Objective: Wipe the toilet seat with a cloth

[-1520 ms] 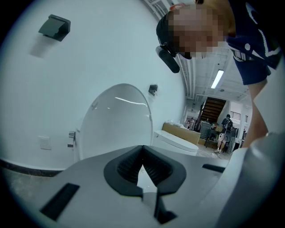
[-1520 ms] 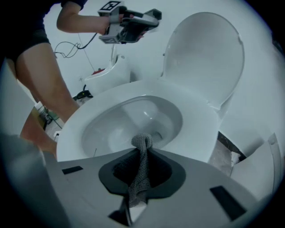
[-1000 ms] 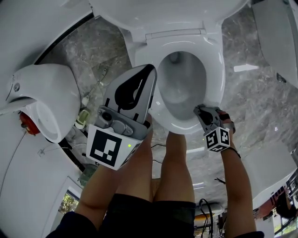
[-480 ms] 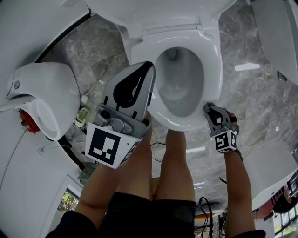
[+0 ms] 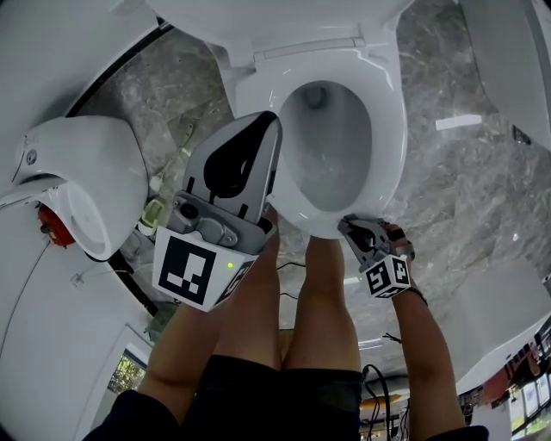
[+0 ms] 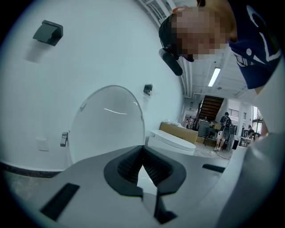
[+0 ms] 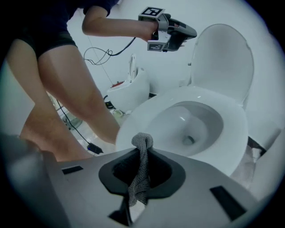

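The white toilet seat [image 5: 393, 112] is down around the bowl, with the lid [image 5: 284, 17] raised behind it. A grey cloth [image 7: 140, 173] hangs pinched between the jaws of my right gripper [image 7: 141, 153], which is shut on it. In the head view the right gripper [image 5: 350, 227] sits at the seat's front rim, right of centre; the cloth is too small to make out there. In the right gripper view the seat [image 7: 236, 129] lies just beyond the cloth. My left gripper [image 5: 269, 121] hovers over the seat's left side, shut and empty [image 6: 143, 148], pointing at the lid [image 6: 109, 124].
Bare legs [image 5: 327, 301] stand right in front of the bowl. A second white fixture [image 5: 77, 181] with a red part [image 5: 47, 226] stands at the left, with cables on the marble floor [image 5: 465, 189]. Another white fixture [image 5: 516, 60] is at the right.
The right gripper with the cloth first went right along the seat's front rim, then came back left and nearer to the legs. The left gripper stayed over the seat's left side.
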A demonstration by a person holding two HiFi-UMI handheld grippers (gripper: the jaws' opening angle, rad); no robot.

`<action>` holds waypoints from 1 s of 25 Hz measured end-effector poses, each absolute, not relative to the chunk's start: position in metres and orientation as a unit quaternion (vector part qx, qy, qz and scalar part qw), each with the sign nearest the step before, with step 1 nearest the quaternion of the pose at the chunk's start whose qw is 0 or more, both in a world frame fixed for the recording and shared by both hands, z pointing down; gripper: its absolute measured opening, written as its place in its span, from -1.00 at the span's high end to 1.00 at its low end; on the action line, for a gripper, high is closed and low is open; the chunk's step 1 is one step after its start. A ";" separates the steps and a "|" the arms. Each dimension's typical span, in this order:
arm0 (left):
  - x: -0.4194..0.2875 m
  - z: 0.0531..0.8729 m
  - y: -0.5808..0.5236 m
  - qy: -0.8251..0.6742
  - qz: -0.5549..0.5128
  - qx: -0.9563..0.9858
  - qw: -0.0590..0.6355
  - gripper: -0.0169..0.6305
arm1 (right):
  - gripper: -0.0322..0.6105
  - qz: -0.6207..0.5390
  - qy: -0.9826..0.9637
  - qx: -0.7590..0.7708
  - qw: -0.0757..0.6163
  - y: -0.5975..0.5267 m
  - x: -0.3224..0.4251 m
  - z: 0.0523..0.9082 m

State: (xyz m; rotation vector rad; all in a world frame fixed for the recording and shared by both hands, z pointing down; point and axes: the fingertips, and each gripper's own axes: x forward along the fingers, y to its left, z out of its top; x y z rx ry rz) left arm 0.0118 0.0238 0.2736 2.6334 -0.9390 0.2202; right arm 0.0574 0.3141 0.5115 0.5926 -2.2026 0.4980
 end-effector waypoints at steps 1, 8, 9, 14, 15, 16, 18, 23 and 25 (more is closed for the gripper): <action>0.012 0.273 0.025 -0.330 0.078 0.926 0.167 0.91 | 0.72 0.191 -0.858 0.257 0.401 0.300 0.073 0.514; 0.013 0.271 0.030 -0.333 0.073 0.925 0.166 0.91 | 0.72 0.234 -0.783 0.420 0.395 0.255 0.126 0.514; 0.013 0.271 0.030 -0.334 0.073 0.925 0.166 0.91 | 0.72 0.252 -0.774 0.437 0.382 0.258 0.121 0.515; 0.010 0.271 0.032 -0.338 0.074 0.923 0.167 0.91 | 0.72 0.328 -0.746 0.457 0.355 0.282 0.049 0.524; 0.009 0.271 0.032 -0.339 0.074 0.923 0.167 0.91 | 0.73 0.348 -0.732 0.473 0.347 0.282 0.040 0.525; 0.009 0.271 0.033 -0.339 0.074 0.923 0.167 0.91 | 0.73 0.368 -0.718 0.485 0.336 0.281 0.033 0.526; 0.008 0.273 0.033 -0.341 0.076 0.922 0.167 0.91 | 0.73 0.399 -0.713 0.487 0.310 0.278 0.014 0.522; 0.010 0.275 0.032 -0.340 0.077 0.922 0.169 0.91 | 0.72 0.374 -0.742 0.448 0.329 0.290 0.016 0.516; 0.008 0.274 0.030 -0.339 0.077 0.923 0.166 0.91 | 0.72 0.360 -0.720 0.482 0.346 0.293 0.055 0.517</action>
